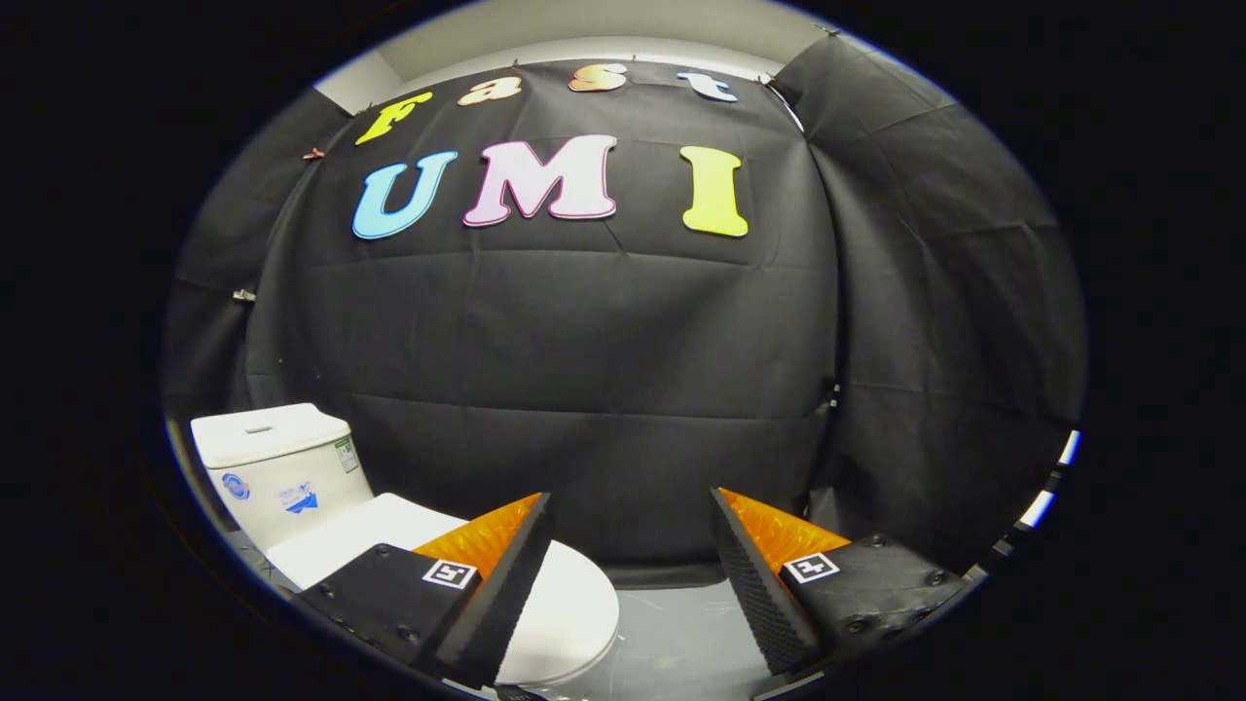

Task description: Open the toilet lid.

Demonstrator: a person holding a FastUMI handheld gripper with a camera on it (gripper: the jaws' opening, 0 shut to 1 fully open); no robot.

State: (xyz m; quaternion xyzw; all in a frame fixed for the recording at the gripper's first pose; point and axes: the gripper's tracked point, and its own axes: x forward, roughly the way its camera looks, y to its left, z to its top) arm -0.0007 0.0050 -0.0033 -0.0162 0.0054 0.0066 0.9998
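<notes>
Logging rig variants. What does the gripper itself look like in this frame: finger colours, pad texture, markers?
The gripper has two wedge-shaped fingers: orange ribbed outer faces, black inner pads with a fine bumpy texture. Each finger sits on a black block with visible screws, and each block carries a small black-and-white square fiducial marker. No cables or sleeve visible.

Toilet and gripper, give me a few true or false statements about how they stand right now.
1. The toilet lid is down. True.
2. The gripper is shut on the lid. False: its fingers are wide apart, holding nothing.
3. The tank stands behind the lid, against the black cloth. True.
4. The lid lies squarely between the fingers. False: it lies mostly under and beside the left finger.
</notes>
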